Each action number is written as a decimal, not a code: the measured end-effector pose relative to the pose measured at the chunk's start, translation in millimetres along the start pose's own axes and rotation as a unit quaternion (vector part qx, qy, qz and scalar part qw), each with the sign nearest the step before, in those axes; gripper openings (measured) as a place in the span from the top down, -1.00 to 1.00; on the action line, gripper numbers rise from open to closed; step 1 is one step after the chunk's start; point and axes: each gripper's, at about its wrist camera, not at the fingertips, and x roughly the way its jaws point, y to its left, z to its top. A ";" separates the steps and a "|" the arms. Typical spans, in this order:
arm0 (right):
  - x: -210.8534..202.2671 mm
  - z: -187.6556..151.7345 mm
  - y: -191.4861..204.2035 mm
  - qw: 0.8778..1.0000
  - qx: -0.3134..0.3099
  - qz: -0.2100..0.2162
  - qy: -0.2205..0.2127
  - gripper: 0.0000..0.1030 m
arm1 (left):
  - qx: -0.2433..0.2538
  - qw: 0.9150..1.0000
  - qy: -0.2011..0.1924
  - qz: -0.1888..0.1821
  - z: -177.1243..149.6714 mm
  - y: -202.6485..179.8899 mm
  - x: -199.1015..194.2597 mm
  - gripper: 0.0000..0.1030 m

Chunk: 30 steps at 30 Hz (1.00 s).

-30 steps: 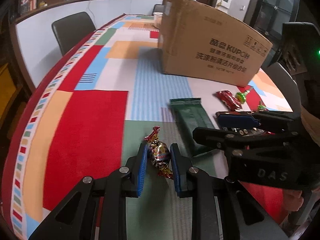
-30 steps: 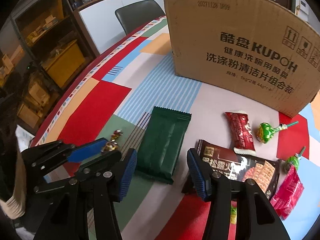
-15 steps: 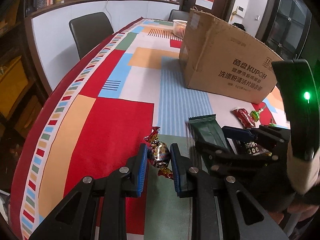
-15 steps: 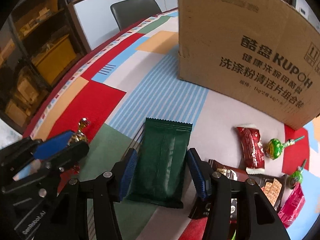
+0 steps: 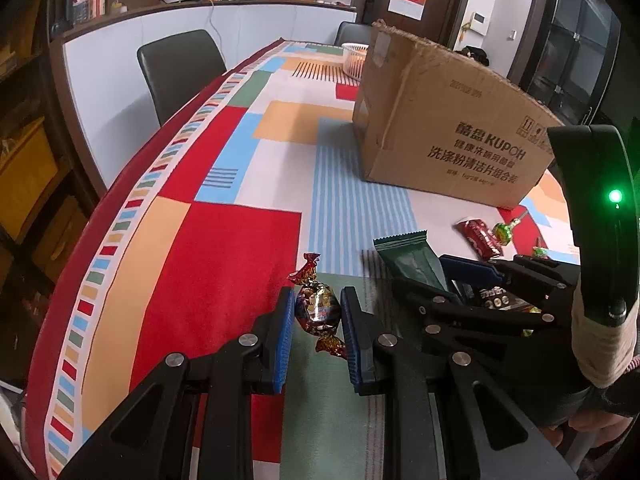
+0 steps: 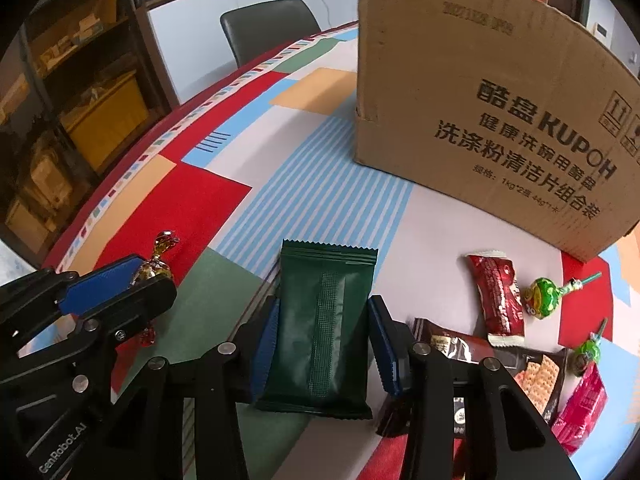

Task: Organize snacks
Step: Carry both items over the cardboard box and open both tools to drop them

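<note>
Snacks strewn on the patchwork-clothed counter (image 5: pixel 224 240), low in both frames. Foil-wrapped candy (image 5: pixel 318 309) pinched between the blue pads of the left gripper (image 5: pixel 316 334), bottom centre of the left view, its twisted ends sticking out above and below. Dark green packet (image 6: pixel 320 332) flat on the cloth, flanked by the spread jaws of the right gripper (image 6: pixel 324 340); contact with the pads hard to judge. Lower right of the right view: red sachet (image 6: pixel 498 300), green lollipop (image 6: pixel 544 296), a second lollipop (image 6: pixel 588 354), brown biscuit pack (image 6: pixel 500 364), pink packet (image 6: pixel 582 404), lying close together. Cardboard box (image 6: pixel 492 92) upright at upper right, printed side facing, contents hidden. White basket (image 5: pixel 354 62) behind the box in the left view, contents unclear.

Against a second ago: candy held the same way but seen from higher; right jaws moved from beside the green packet to straddling it.
</note>
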 end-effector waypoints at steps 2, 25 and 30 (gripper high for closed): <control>-6.5 -1.1 -2.8 1.000 0.004 0.002 -0.005 0.13 | 0.002 1.000 -0.005 -0.002 1.4 -3.0 -5.5 0.54; -142.2 2.6 -49.4 0.987 0.051 -0.006 -0.155 0.13 | 0.060 0.990 -0.112 -0.057 48.5 -70.9 -81.1 0.54; -171.1 6.9 -62.6 0.980 0.062 -0.011 -0.191 0.13 | 0.070 0.986 -0.138 -0.069 64.5 -88.9 -92.7 0.54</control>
